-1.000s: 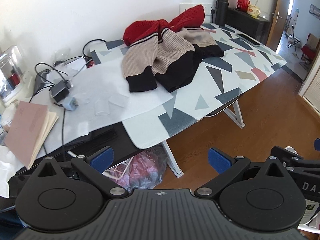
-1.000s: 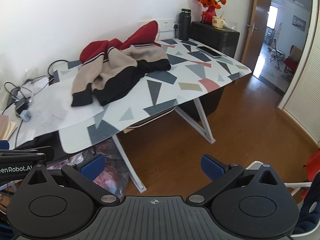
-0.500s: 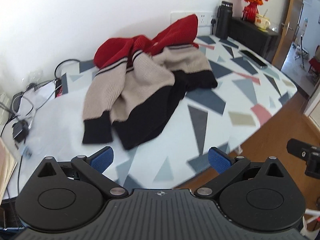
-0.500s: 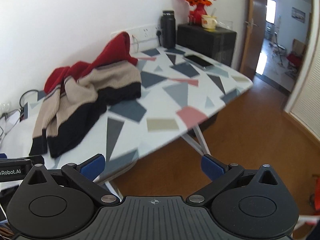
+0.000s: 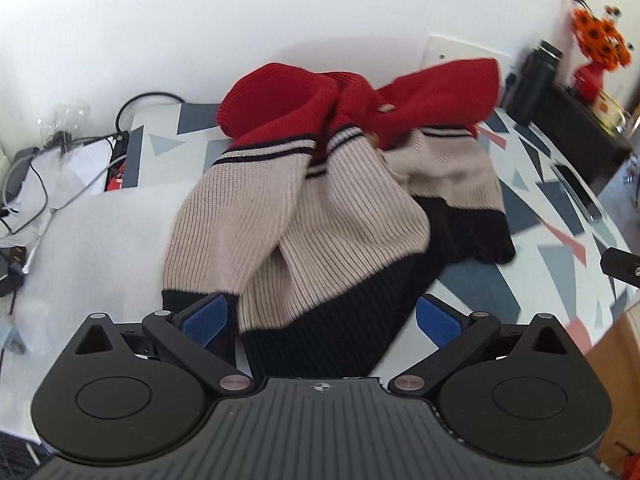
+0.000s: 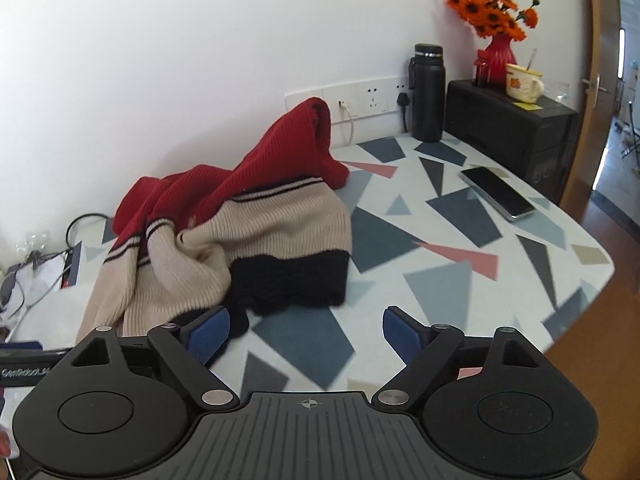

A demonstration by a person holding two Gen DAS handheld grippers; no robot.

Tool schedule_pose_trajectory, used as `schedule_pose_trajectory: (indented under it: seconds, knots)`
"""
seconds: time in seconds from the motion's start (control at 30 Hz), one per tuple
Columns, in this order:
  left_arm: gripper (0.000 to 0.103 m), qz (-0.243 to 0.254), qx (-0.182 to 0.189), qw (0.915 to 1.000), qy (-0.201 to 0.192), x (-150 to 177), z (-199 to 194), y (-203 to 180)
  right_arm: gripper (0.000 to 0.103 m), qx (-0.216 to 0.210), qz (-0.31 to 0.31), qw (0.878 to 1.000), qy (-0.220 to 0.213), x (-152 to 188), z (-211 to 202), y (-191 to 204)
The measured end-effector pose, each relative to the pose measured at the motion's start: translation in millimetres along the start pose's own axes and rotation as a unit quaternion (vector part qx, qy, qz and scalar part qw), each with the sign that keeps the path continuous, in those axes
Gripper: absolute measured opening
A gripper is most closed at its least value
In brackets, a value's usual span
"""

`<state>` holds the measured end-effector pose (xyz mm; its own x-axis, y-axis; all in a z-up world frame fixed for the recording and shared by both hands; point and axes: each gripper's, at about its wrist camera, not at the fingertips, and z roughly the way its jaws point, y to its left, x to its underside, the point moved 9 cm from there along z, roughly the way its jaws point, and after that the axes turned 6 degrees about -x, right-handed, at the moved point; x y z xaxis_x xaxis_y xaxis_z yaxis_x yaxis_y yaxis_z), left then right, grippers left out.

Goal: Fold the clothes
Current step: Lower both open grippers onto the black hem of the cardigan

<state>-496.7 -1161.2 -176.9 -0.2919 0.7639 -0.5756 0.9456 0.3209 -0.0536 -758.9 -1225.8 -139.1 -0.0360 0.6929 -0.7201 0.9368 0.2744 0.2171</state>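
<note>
A crumpled knit sweater (image 5: 320,200) in red, beige and black lies heaped on the patterned table (image 5: 560,248). My left gripper (image 5: 320,318) hangs open just above its black hem, the blue pads on either side of the hem fold. In the right wrist view the same sweater (image 6: 248,240) sits left of centre, its red part propped up near the wall. My right gripper (image 6: 306,330) is open over bare tabletop (image 6: 440,240), its left pad close to the sweater's black edge. Nothing is held.
A phone (image 6: 496,192) lies on the table's right side. A black flask (image 6: 427,92), a black box (image 6: 512,124) with a red vase of orange flowers (image 6: 496,12) and a mug stand at the back. Cables and a white sheet (image 5: 80,240) lie on the left.
Both grippers have moved forward from over the floor to just above the table, close to the sweater. The sweater itself has not moved. Both stay open.
</note>
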Motion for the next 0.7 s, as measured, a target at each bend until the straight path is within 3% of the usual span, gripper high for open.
schedule_pose_trajectory:
  seconds: [0.17,0.27,0.37,0.47,0.6,0.7]
  knots:
    - [0.103,-0.047,0.007,0.9985,0.028,-14.0,43.4,35.0,0.082,-0.001,-0.004,1.0,0.006,-36.5,52.2,4.4]
    - [0.102,-0.06,0.01,0.9966,0.056,-0.3,63.7,42.8,0.062,0.007,0.014,0.999,0.028,-37.6,81.2,-5.1]
    - [0.101,-0.077,0.022,0.9929,0.088,20.2,81.4,39.6,0.054,0.012,0.04,0.997,0.065,-24.9,112.4,-18.9]
    - [0.101,-0.083,0.0,0.9919,0.096,30.9,93.5,39.1,0.056,0.022,0.041,0.995,0.088,-14.8,139.1,-29.4]
    - [0.101,-0.095,-0.039,0.9895,0.102,40.7,106.5,42.9,0.068,0.037,0.017,0.994,0.097,-7.9,171.3,-49.5]
    - [0.101,-0.113,-0.065,0.9876,0.088,39.0,107.9,45.6,0.068,0.041,0.003,0.993,0.107,-5.9,197.0,-68.4]
